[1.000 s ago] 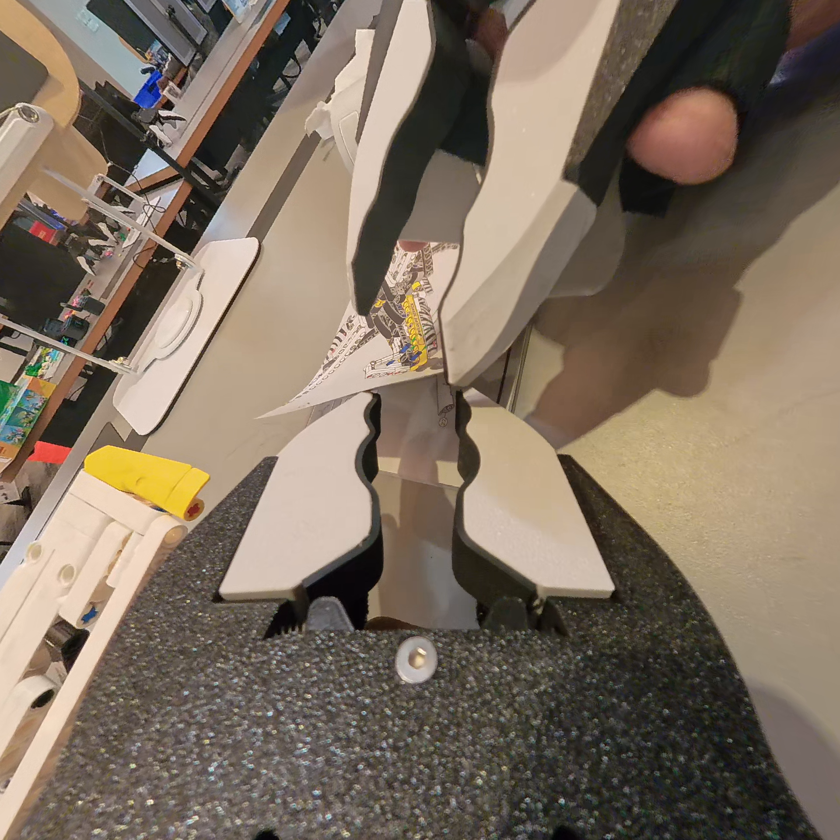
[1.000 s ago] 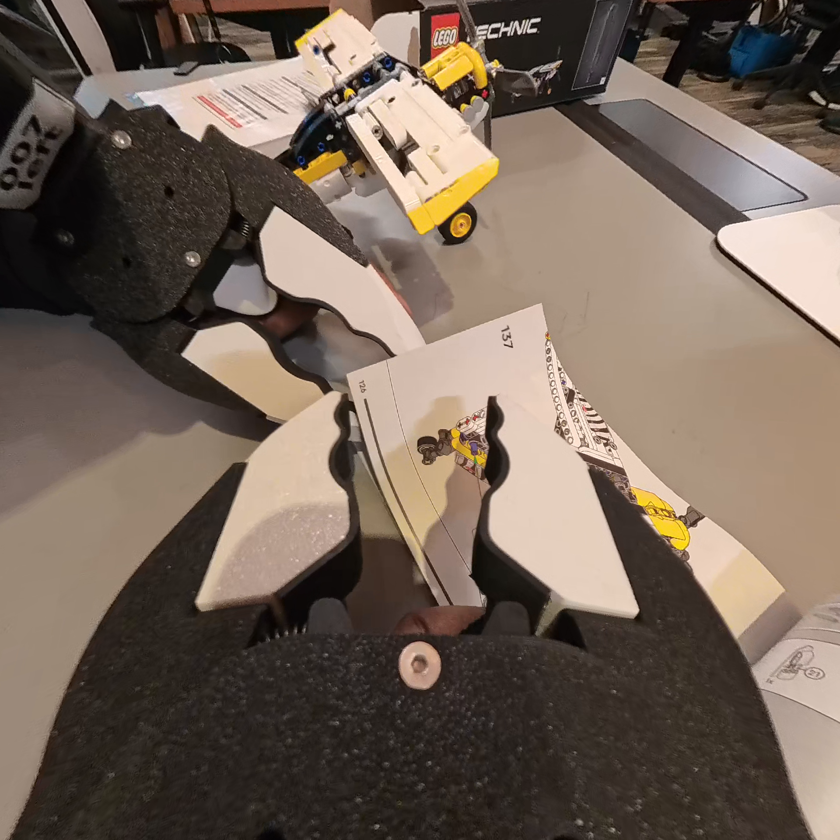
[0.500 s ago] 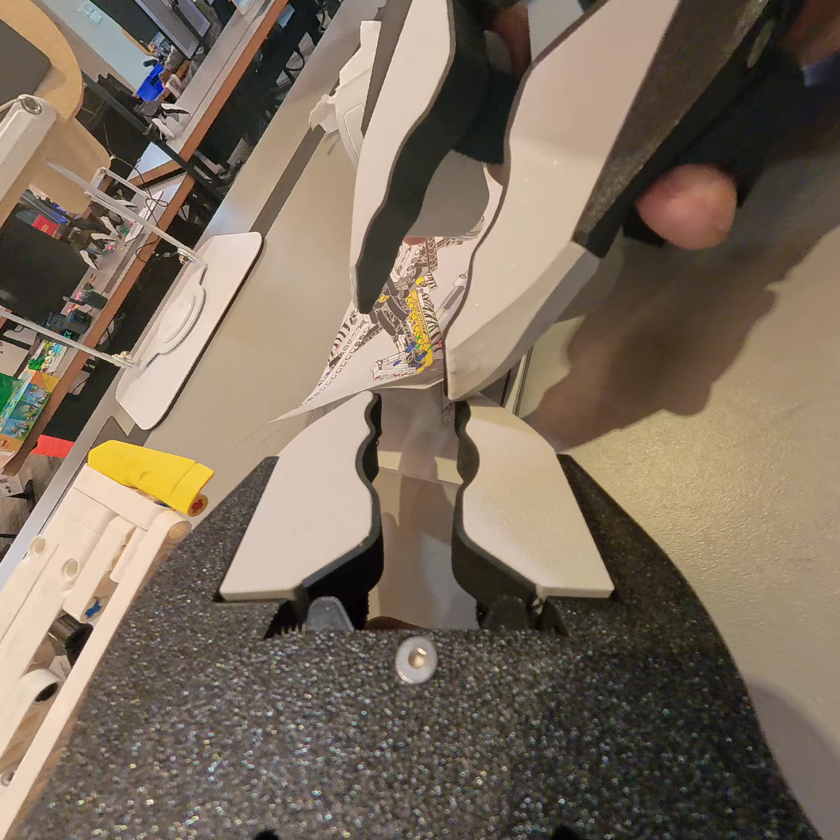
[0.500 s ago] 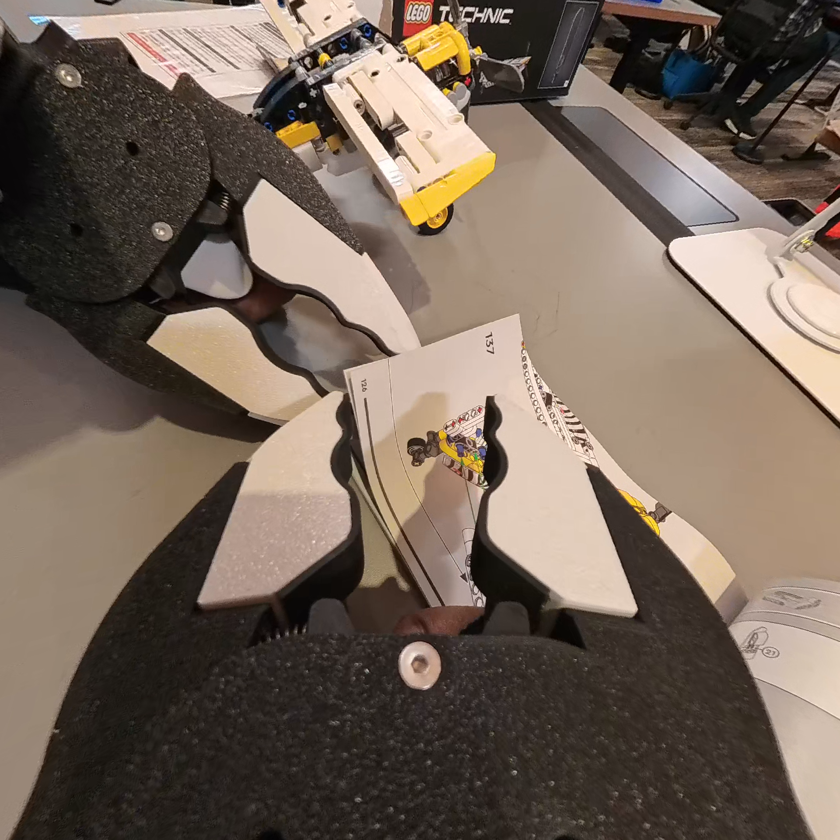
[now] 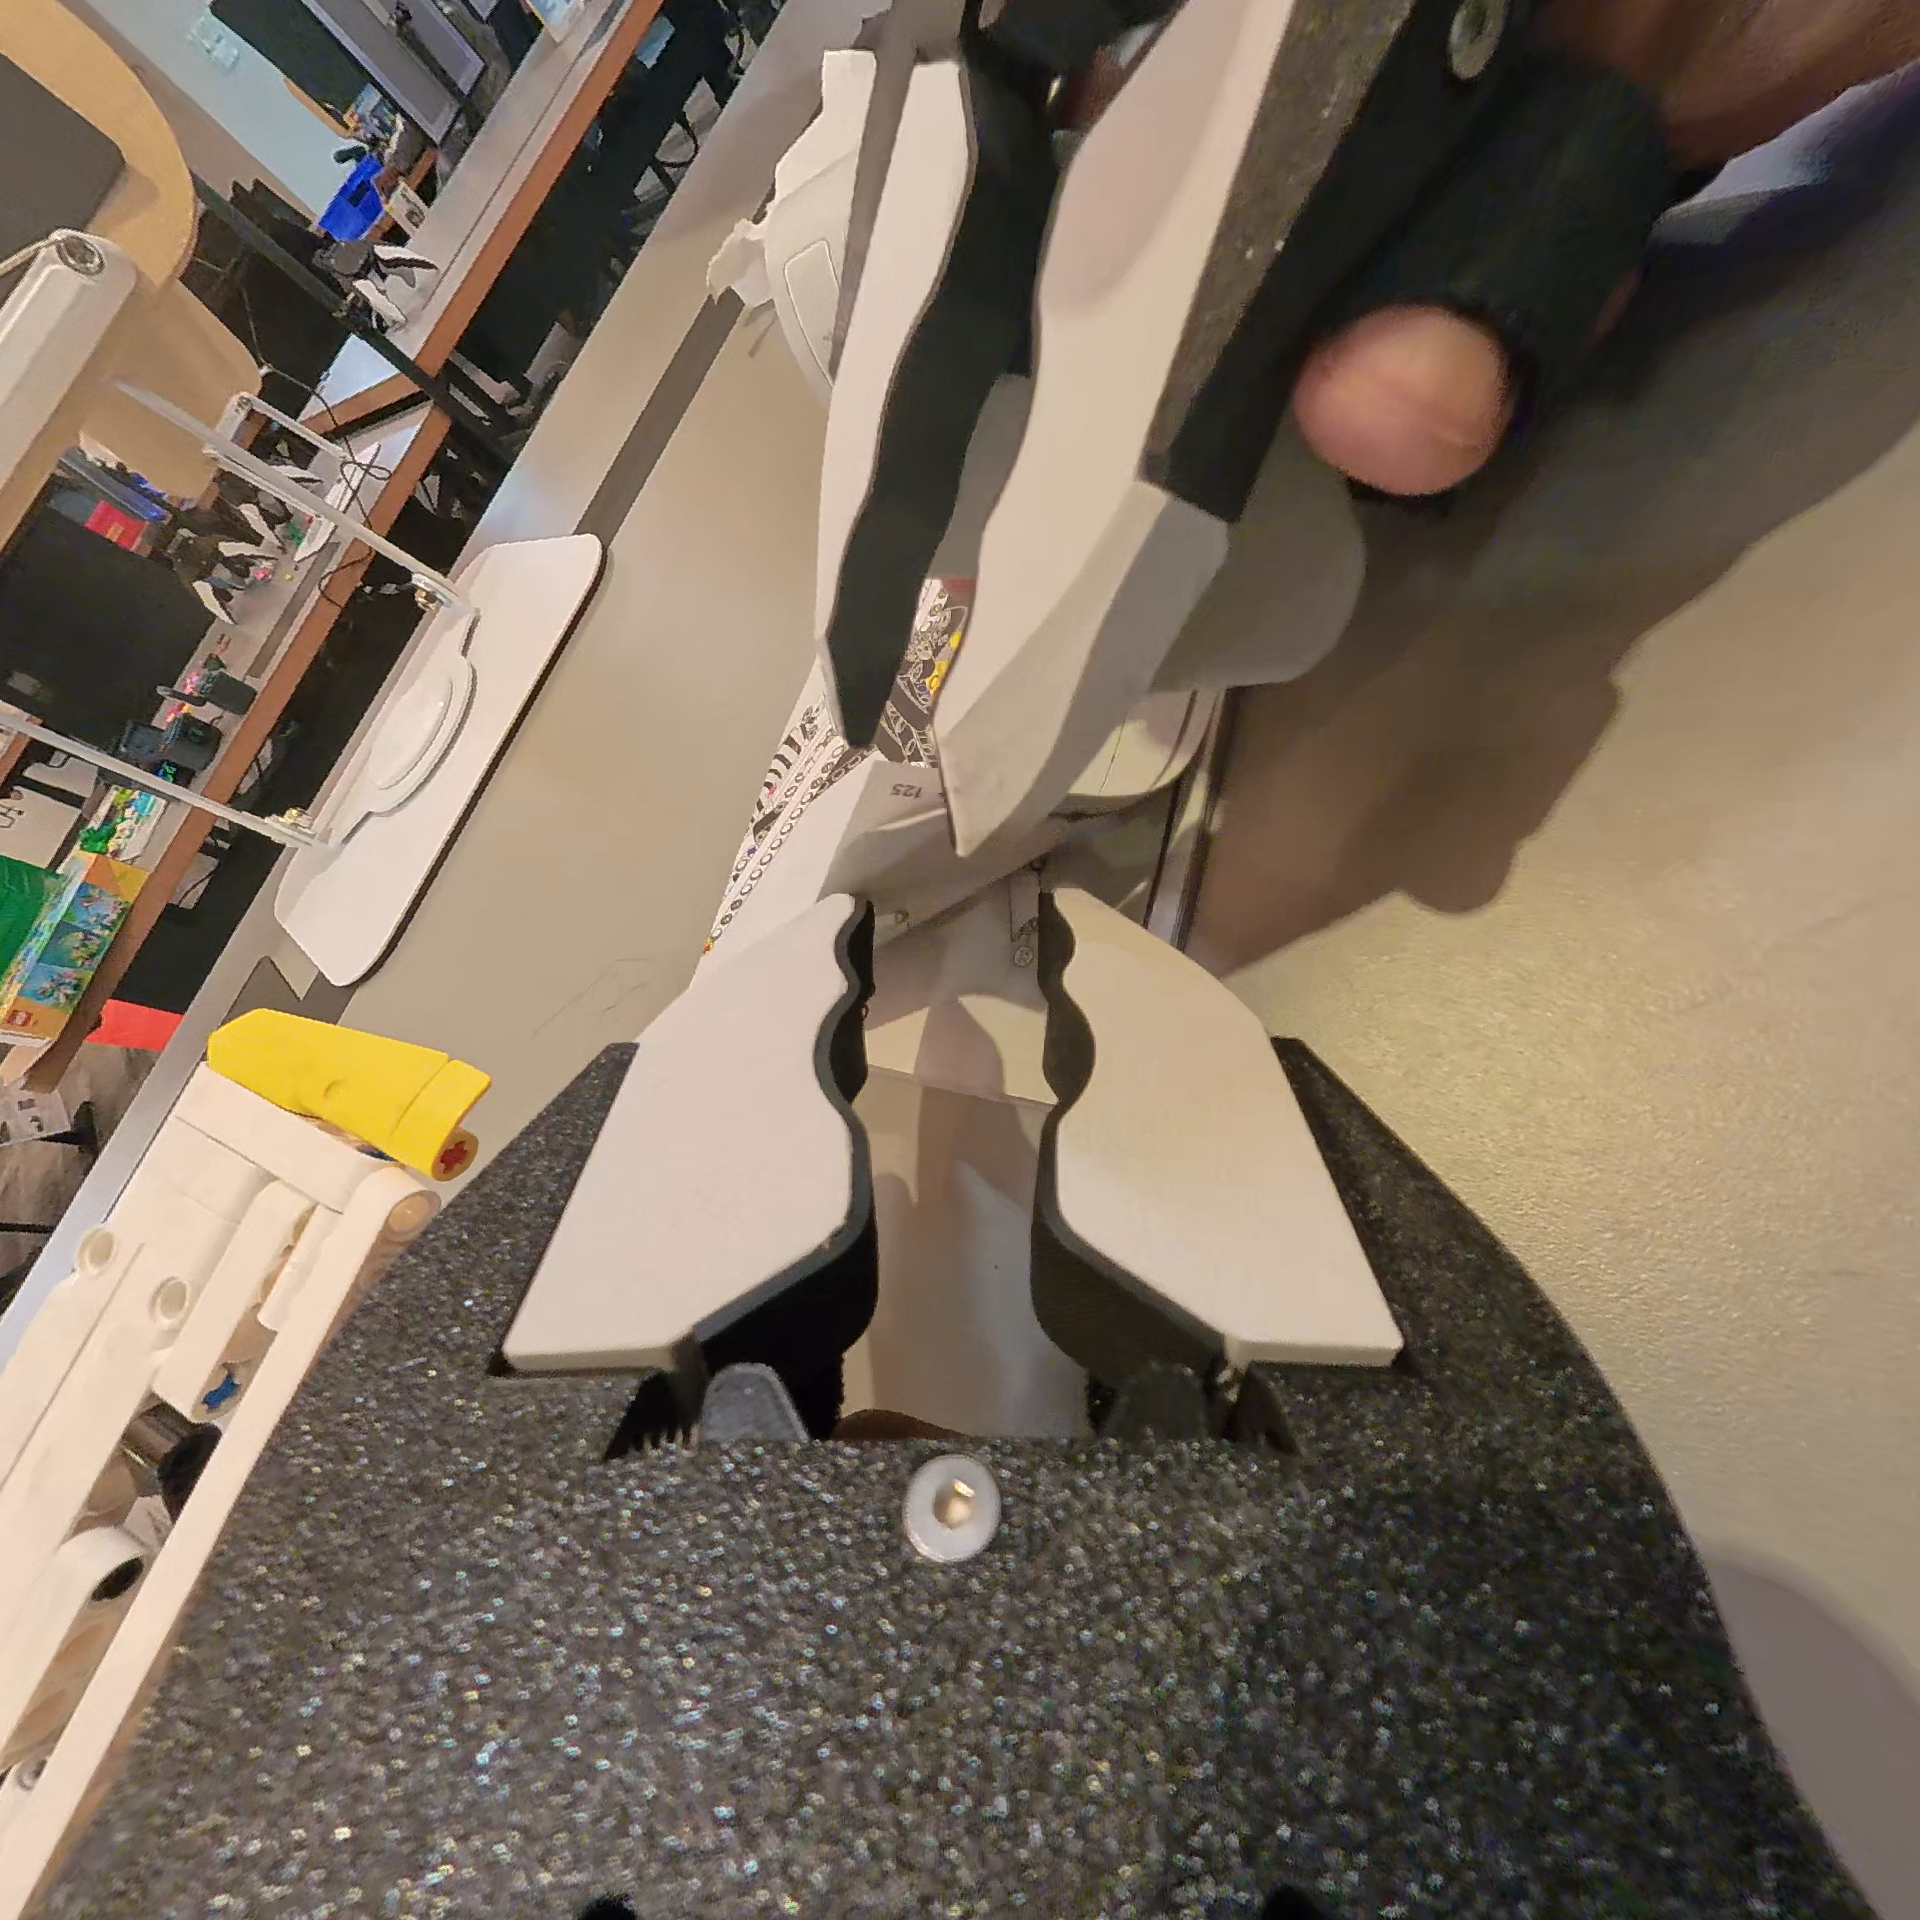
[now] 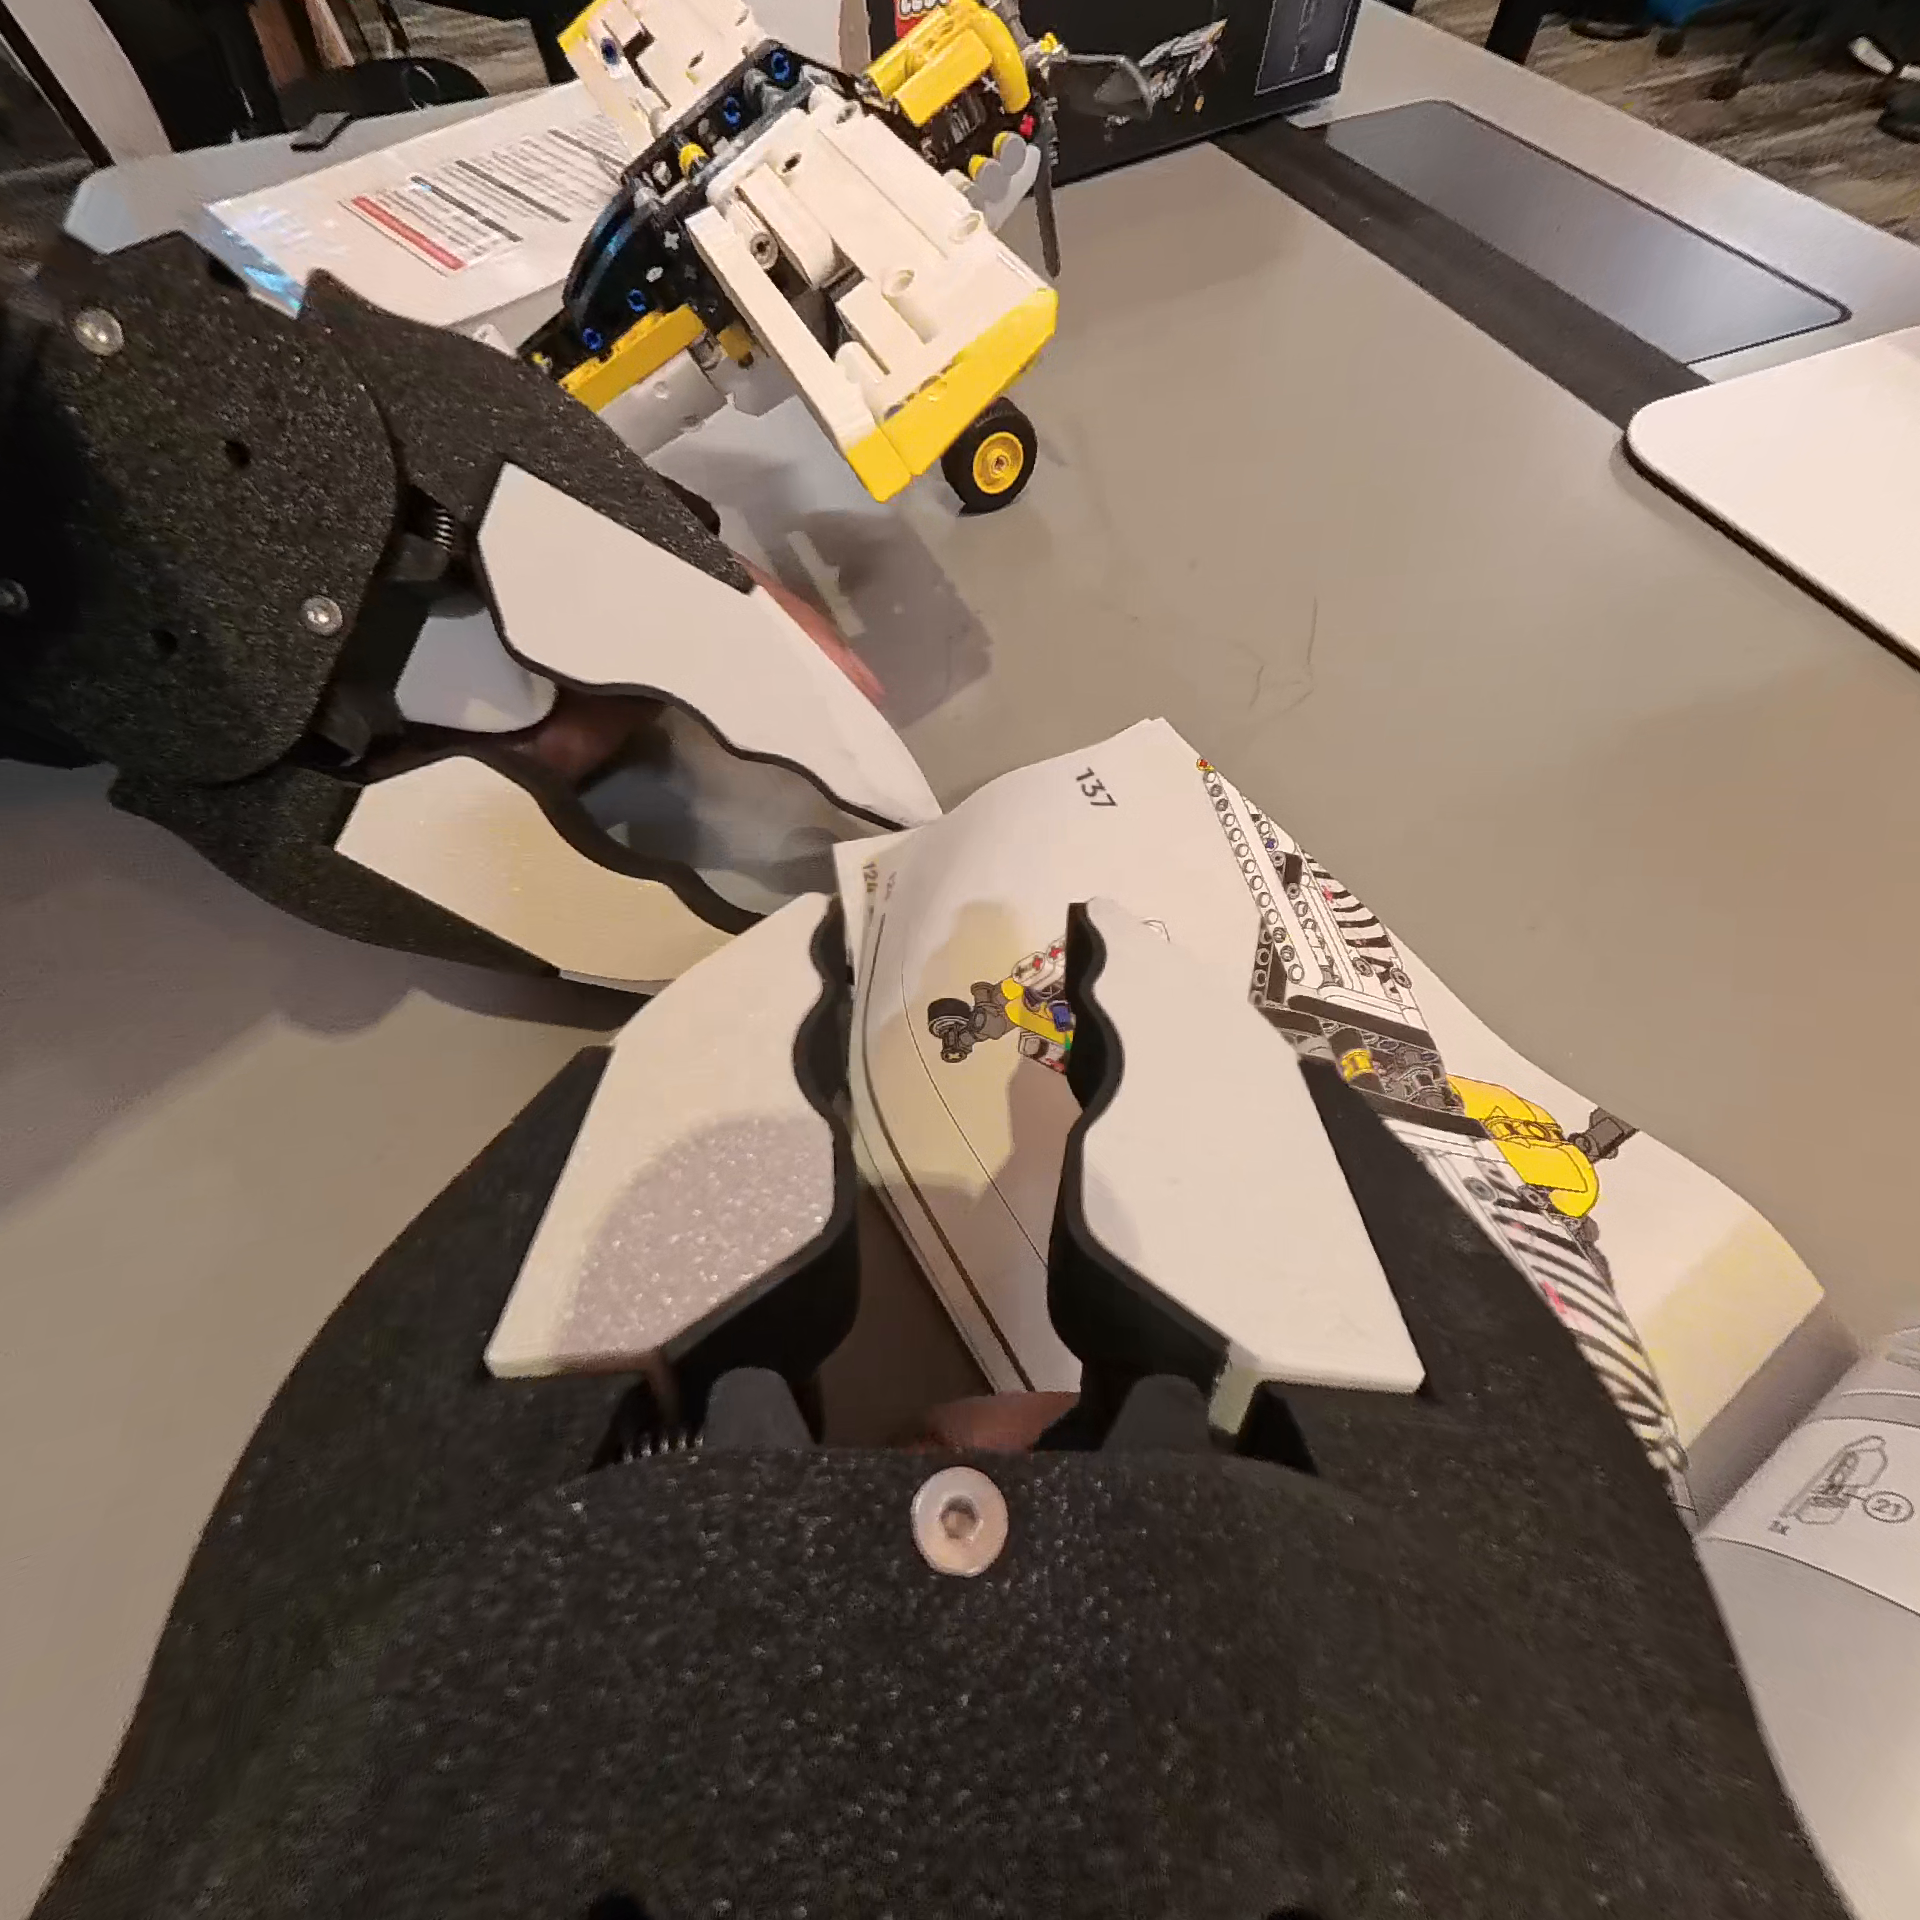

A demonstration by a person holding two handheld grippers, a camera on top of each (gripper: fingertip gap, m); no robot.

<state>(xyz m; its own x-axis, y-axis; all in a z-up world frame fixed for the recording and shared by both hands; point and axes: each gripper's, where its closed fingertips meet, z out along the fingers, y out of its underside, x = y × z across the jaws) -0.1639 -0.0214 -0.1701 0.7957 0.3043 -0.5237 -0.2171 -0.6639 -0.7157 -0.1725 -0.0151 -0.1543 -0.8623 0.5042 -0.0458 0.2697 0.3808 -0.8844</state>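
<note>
An open instruction booklet [image 6: 1143, 831] lies on the grey table [image 6: 1351, 644] with its near pages curled up. My right gripper [image 6: 951, 925] is open, and several lifted pages stand between its fingers without being pinched. It shows from above in the left wrist view [image 5: 914, 779], over the booklet [image 5: 904, 831]. My left gripper [image 5: 951, 925] is open, tips at the booklet's corner, white page between the fingers. It lies at the left in the right wrist view [image 6: 800, 862], low on the table. A white and yellow brick-built plane [image 6: 831, 343] stands behind.
A black box [image 6: 1195, 62] and a printed sheet [image 6: 447, 197] lie at the back. A white pad [image 6: 1787, 478] sits at the right edge. Another leaflet [image 6: 1849, 1486] lies at the lower right. The plane's wing [image 5: 208, 1195] is close on my left gripper's left side. My left and right fingertips are right by each other.
My right gripper's jaws have narrowed around the lifted pages, and the pages curl up more. My left gripper has kept its opening and its place at the booklet's corner.
</note>
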